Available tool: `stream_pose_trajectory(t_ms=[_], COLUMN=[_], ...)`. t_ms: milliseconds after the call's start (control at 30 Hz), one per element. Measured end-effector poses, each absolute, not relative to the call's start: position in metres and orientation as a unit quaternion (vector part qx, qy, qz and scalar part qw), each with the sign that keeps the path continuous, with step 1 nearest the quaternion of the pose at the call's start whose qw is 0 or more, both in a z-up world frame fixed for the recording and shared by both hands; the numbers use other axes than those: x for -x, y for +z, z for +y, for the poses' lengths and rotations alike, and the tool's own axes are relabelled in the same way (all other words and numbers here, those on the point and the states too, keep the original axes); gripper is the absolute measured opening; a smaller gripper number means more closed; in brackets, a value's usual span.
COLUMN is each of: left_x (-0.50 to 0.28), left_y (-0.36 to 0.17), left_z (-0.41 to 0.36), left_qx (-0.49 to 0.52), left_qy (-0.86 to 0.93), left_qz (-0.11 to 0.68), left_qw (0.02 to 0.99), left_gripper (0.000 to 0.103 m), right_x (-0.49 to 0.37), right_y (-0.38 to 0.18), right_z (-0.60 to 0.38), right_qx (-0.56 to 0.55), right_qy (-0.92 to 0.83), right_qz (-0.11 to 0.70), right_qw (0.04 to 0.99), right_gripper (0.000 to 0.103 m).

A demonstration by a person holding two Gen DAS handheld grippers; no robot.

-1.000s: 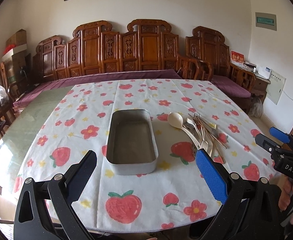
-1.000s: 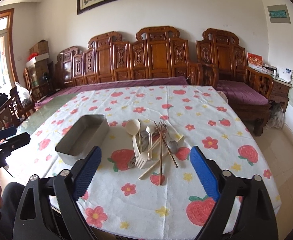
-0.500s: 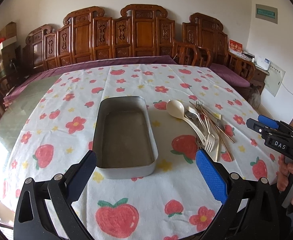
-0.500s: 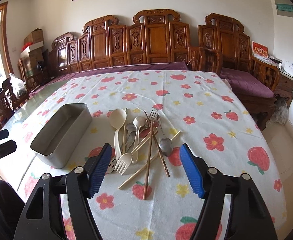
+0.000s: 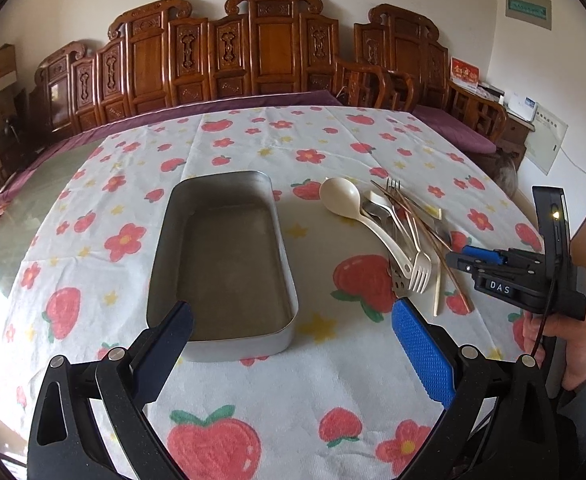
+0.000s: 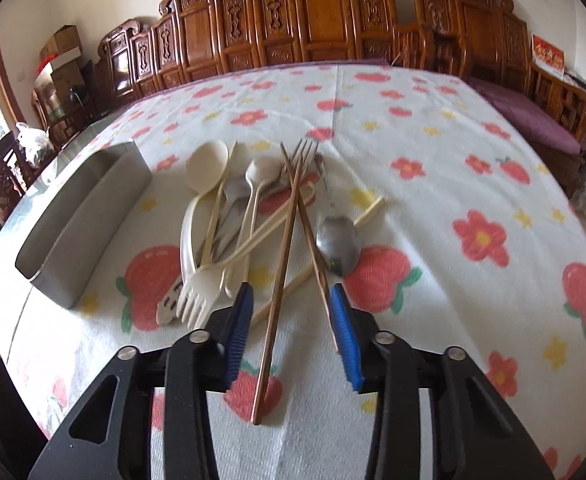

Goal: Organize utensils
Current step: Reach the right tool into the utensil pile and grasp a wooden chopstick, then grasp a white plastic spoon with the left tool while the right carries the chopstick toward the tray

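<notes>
An empty metal tray (image 5: pixel 289 280) lies on the strawberry-print tablecloth, and my left gripper (image 5: pixel 293 320) hangs open above its near end. To the tray's right is a pile of utensils (image 5: pixel 393 232). In the right wrist view it holds a cream spoon (image 6: pixel 207 166), a cream fork (image 6: pixel 197 288), a metal spoon (image 6: pixel 339 244), a metal fork (image 6: pixel 307 152) and two copper chopsticks (image 6: pixel 281 276). My right gripper (image 6: pixel 291 294) is low over the pile's near side, its jaws closing. Both copper chopsticks run between the blue pads (image 6: pixel 343 332); the pads are not pressing on them. The tray (image 6: pixel 73 240) sits to the left.
The tablecloth (image 5: pixel 277 392) covers a large table with a bare glass strip (image 5: pixel 21 208) at the left. Carved wooden benches (image 5: pixel 277 48) line the far wall. A hand (image 5: pixel 573 344) holds the right gripper (image 5: pixel 473 258) near the table's right edge.
Both grippers have come down and forward toward the table. The right gripper's jaws have narrowed a lot and now straddle the copper chopsticks. The left gripper's jaws stay wide.
</notes>
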State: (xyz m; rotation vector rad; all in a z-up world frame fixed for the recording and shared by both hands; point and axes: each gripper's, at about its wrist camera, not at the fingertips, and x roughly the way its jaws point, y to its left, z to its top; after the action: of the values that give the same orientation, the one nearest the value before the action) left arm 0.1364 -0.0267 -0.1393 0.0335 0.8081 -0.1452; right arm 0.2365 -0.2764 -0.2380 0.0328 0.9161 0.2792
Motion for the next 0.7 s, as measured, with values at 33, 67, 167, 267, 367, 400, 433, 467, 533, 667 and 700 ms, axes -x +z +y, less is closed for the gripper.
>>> stream_pose_trajectory(t_ms=[33, 67, 167, 267, 367, 400, 433, 467, 533, 667, 700], left_x=[-0.138, -0.14, -0.145, -0.148, -0.152, -0.154, -0.156, -0.158, -0.162, -0.172, -0.176], left_y=[-0.14, -0.141, -0.142, -0.144, -0.145, -0.145, -0.145, -0.145, -0.144, -0.146, -0.147], left_z=[-0.029, -0.03, -0.037, -0.042, -0.047, -0.049, -0.05, -0.052, -0.058, -0.069, -0.072], left_qx=[-0.016, -0.016, -0.02, -0.026, -0.03, -0.029, -0.028, -0.027, -0.027, -0.021, -0.02], left_qy=[-0.072, -0.074, -0.077, -0.079, -0.081, -0.082, -0.083, -0.085, -0.088, -0.097, -0.099], left_qz=[0.394, 0.395, 0.396, 0.398, 0.4, 0.401, 0.402, 0.402, 0.401, 0.405, 0.407], left_qw=[0.916, 0.916, 0.915, 0.914, 0.912, 0.912, 0.911, 0.911, 0.911, 0.909, 0.908], left_gripper=[0.096, 0.096, 0.096, 0.096, 0.096, 0.096, 0.096, 0.096, 0.096, 0.093, 0.09], right_x=[-0.236, -0.235, -0.235, -0.237, -0.237, -0.237, -0.236, -0.235, -0.233, -0.233, -0.234], right_y=[-0.239, -0.239, -0.243, -0.247, -0.246, -0.244, -0.242, -0.238, -0.229, -0.216, -0.215], right_z=[-0.275, -0.274, -0.269, -0.267, -0.267, -0.267, -0.267, -0.268, -0.27, -0.279, -0.282], right_qx=[-0.018, -0.017, -0.009, -0.001, 0.002, 0.001, -0.001, -0.004, -0.011, -0.027, -0.031], right_qy=[0.137, 0.14, 0.146, 0.143, 0.143, 0.149, 0.152, 0.155, 0.159, 0.157, 0.156], right_qz=[0.442, 0.443, 0.451, 0.46, 0.463, 0.46, 0.456, 0.45, 0.437, 0.417, 0.416], right_qw=[0.886, 0.885, 0.881, 0.876, 0.875, 0.876, 0.877, 0.879, 0.885, 0.895, 0.895], right_gripper=[0.03, 0.029, 0.021, 0.018, 0.007, 0.006, 0.006, 0.006, 0.006, 0.006, 0.006])
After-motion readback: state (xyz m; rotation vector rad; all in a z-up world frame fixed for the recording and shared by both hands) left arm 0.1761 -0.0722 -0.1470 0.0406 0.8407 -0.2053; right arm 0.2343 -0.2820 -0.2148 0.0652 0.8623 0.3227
